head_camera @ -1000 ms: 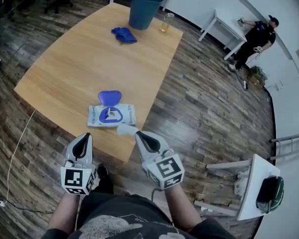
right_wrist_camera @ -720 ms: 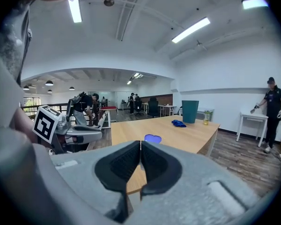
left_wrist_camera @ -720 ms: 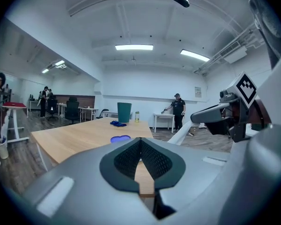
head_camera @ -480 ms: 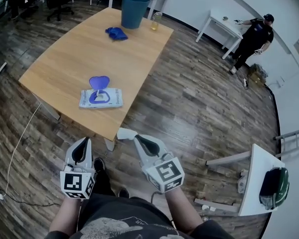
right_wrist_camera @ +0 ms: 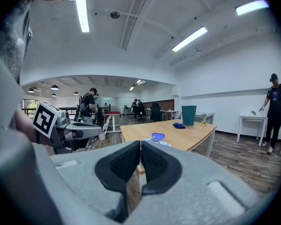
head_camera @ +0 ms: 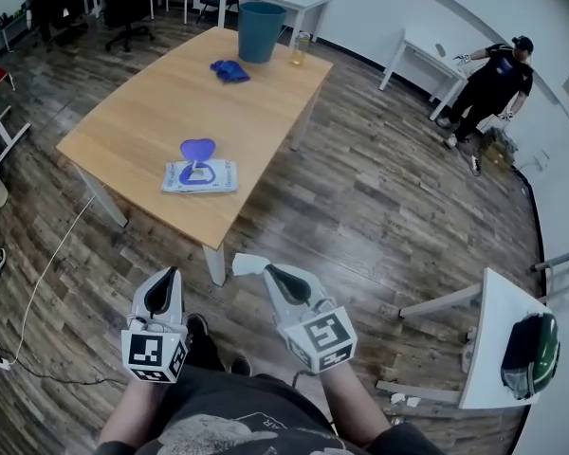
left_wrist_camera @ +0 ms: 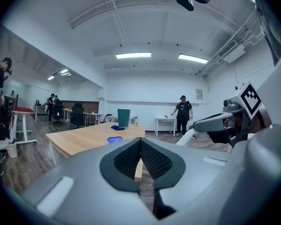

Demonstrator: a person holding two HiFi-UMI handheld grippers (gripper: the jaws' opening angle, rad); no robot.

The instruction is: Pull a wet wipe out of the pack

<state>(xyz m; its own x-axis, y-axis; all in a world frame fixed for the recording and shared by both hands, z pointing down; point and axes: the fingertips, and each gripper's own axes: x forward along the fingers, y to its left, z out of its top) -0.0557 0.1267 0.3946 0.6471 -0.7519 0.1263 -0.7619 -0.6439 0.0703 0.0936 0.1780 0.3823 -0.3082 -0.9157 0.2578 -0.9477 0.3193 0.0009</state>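
The wet wipe pack (head_camera: pixel 200 175) lies near the front edge of the wooden table (head_camera: pixel 142 121), with its blue lid (head_camera: pixel 197 148) flipped open. Both grippers hang over the floor, well short of the table. My right gripper (head_camera: pixel 268 271) is shut on a white wet wipe (head_camera: pixel 248 263) that sticks out to the left of its tip. The wipe (left_wrist_camera: pixel 188 137) also shows in the left gripper view, trailing from the right gripper (left_wrist_camera: pixel 199 124). My left gripper (head_camera: pixel 171 276) is shut with nothing in it. The pack (right_wrist_camera: pixel 161 143) appears far beyond the closed right jaws.
A teal bin (head_camera: pixel 262 19), a blue cloth (head_camera: pixel 229 70) and a small jar (head_camera: pixel 299 49) stand at the table's far end. A person (head_camera: pixel 488 76) stands at the back right. A white side table (head_camera: pixel 498 349) is at the right. A cable (head_camera: pixel 38 292) runs over the floor.
Both grippers have drawn back from the table's edge and now hang over the floor, so the pack lies farther off. The white wipe has stayed in the right gripper.
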